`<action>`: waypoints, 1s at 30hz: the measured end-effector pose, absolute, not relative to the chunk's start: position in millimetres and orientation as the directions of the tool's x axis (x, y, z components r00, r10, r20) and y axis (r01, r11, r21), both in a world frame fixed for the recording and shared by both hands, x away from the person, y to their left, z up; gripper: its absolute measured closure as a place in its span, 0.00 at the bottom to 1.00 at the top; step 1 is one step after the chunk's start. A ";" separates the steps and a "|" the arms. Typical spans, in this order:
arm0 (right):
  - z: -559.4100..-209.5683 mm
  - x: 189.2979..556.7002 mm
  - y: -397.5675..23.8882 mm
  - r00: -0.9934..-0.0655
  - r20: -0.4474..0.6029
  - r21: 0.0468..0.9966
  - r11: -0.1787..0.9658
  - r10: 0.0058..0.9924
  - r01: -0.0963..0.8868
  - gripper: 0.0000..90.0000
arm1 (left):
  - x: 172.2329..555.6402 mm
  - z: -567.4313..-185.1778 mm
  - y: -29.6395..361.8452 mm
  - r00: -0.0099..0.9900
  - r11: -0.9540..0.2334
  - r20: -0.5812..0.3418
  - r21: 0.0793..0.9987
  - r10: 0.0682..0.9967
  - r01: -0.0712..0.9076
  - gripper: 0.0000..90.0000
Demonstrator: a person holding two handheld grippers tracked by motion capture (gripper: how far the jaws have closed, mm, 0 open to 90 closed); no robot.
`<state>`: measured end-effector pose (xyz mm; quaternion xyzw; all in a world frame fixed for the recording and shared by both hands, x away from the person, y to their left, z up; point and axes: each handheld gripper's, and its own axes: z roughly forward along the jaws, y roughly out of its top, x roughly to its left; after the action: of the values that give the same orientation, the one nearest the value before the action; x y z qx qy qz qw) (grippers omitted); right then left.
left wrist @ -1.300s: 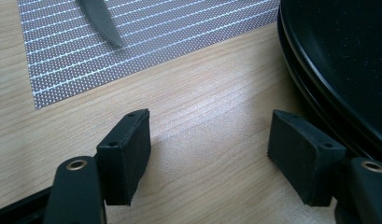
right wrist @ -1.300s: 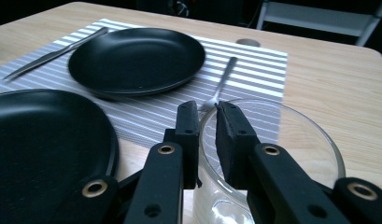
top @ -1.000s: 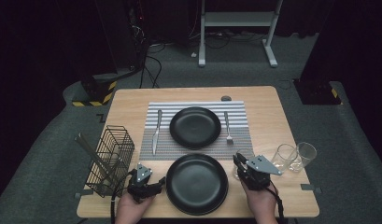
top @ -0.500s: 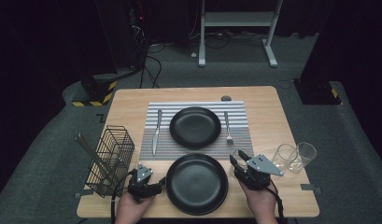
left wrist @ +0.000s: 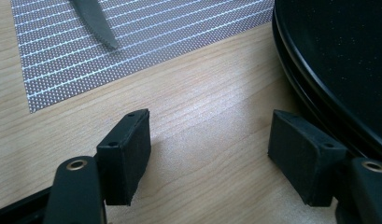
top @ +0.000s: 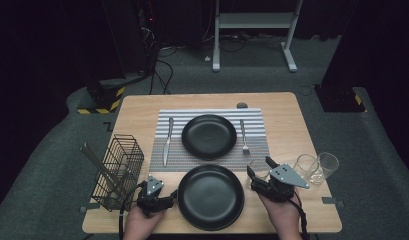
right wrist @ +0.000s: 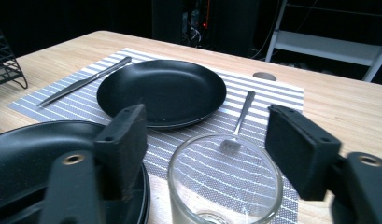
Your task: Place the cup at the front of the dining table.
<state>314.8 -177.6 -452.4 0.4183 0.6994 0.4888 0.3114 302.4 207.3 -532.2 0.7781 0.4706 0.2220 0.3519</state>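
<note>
Between the right gripper's (right wrist: 205, 154) just-opened, wide jaws stands a glass (right wrist: 225, 179), seemingly untouched.

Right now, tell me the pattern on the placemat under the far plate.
The placemat has grey and white stripes running across it, clearest in the high view; the far plate on it is plain black.

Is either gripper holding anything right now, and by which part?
Nothing is held. The right gripper has just been opening: its pads stand clear either side of the clear drinking glass. The left gripper is open over bare wooden table.
</note>
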 end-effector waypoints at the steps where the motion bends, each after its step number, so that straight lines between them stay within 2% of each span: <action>1: -453.5 315.9 -178.2 -0.452 -0.022 0.942 0.171 0.892 0.290 0.25 | 302.4 -532.2 207.3 0.459 -0.309 0.014 0.757 0.889 0.576 0.33; 4: -458.3 318.8 -180.4 -0.442 0.006 0.929 0.158 0.897 0.334 0.21 | 302.4 -532.2 207.3 0.459 -0.309 0.014 0.757 0.889 0.576 0.33; 30: -484.2 322.1 -182.4 -0.420 0.038 0.915 0.137 0.906 0.379 0.21 | 302.6 -532.2 206.8 0.471 -0.317 0.014 0.757 0.882 0.571 0.33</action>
<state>322.1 -182.4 -484.2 0.4593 0.6999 0.4695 0.2808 302.6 206.8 -532.2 0.7812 0.4652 0.2195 0.3538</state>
